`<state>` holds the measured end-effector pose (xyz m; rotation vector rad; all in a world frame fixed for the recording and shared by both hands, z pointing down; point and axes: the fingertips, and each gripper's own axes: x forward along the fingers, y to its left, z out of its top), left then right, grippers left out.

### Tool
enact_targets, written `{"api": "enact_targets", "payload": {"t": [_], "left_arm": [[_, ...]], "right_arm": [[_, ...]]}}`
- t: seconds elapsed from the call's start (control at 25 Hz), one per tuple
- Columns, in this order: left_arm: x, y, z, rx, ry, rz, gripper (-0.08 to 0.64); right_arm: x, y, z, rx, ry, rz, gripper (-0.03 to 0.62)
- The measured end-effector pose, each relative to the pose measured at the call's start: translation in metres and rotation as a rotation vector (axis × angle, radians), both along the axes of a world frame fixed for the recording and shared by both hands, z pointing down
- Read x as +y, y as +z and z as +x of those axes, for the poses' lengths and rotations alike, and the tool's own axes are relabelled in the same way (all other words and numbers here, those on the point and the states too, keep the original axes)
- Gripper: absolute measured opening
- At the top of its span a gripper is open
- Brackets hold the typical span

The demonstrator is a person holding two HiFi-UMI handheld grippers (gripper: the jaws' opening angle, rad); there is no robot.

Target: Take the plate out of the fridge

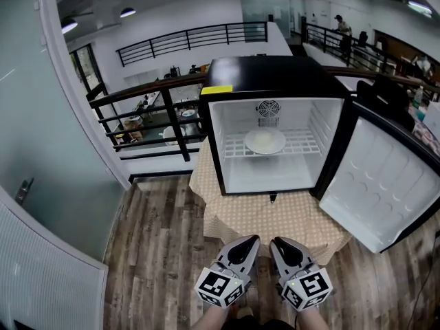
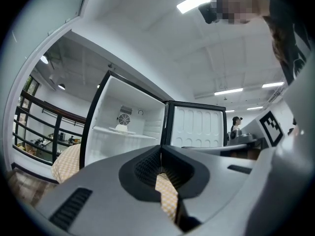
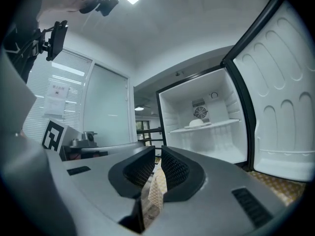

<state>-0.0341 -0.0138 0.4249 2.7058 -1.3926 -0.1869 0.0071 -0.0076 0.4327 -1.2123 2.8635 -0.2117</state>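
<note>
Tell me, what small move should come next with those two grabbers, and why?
Probably carry the right gripper forward toward the plate, opening its jaws on the way. The fridge door already stands open, the plate lies uncovered on the wire shelf, and both it and the left gripper hang well short of the fridge, jaws together and holding nothing.

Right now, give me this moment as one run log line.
fridge: door open | plate: on shelf, untouched | left gripper: shut, empty | right gripper: shut, empty | both short of fridge
</note>
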Motion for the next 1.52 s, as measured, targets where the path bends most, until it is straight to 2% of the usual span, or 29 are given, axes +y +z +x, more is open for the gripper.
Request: {"api": "enact_targets", "payload": {"t": [0.28, 0.6, 1.0, 1.52], "left_arm": [[-0.029, 0.009, -0.001, 0.020, 0.016, -0.025, 0.009], [-0.071, 0.011, -0.007, 0.017, 0.002, -0.047, 0.009], [-0.133, 0.005, -0.008, 0.009, 0.003, -0.032, 0.009], [-0.186, -0.003, -0.005, -0.007, 0.001, -0.018, 0.009]], "right_arm": [[-0.030, 0.015, -0.004, -0.023, 0.020, -0.064, 0.055], [-0.079, 0.014, -0.008, -0.025, 0.021, -0.079, 0.055], [-0.147, 0.008, -0.011, -0.056, 0.022, -0.083, 0.055], [-0.205, 0.000, -0.021, 0.052, -0.013, 0.002, 0.056]]}}
